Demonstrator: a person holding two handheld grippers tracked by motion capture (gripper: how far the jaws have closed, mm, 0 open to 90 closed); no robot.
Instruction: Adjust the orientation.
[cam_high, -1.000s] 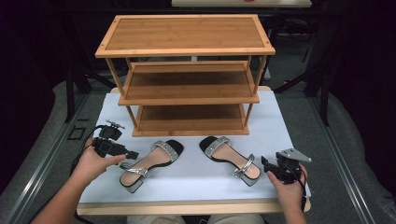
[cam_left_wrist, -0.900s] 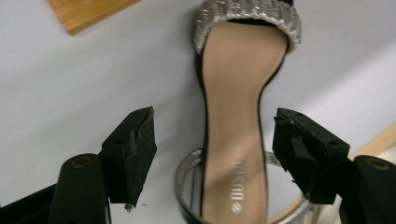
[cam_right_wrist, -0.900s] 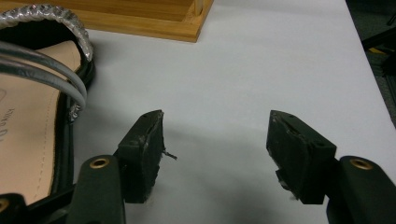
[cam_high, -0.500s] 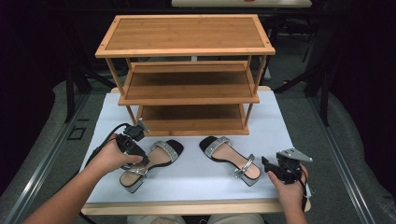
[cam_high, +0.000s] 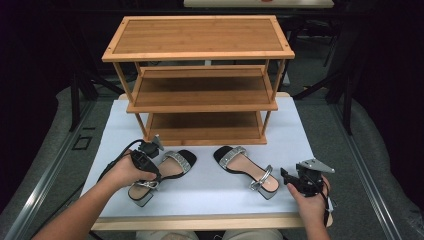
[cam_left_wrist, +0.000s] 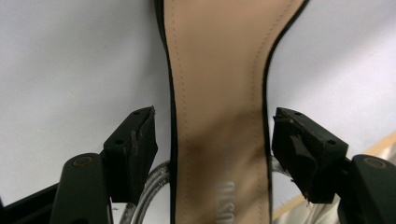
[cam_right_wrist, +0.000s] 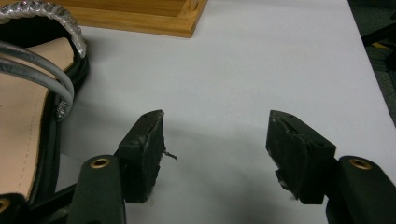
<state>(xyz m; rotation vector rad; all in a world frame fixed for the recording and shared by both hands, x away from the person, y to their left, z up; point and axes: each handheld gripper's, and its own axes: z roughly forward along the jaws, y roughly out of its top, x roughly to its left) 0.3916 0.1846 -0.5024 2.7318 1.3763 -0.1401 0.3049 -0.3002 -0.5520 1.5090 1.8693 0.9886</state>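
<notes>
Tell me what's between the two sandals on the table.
Nothing: only bare white tabletop separates the left sandal and the right sandal, as the high view shows.

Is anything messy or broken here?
Nothing looks broken or spilled. The two sandals just aren't lined up: the left sandal and the right sandal splay apart at the heels on the white tabletop. The wooden shoe rack stands straight. The left gripper straddles the left sandal, open.

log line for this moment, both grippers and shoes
left gripper: open, jaws astride left sandal | right gripper: open, over bare table beside right sandal | shoe rack: empty
</notes>
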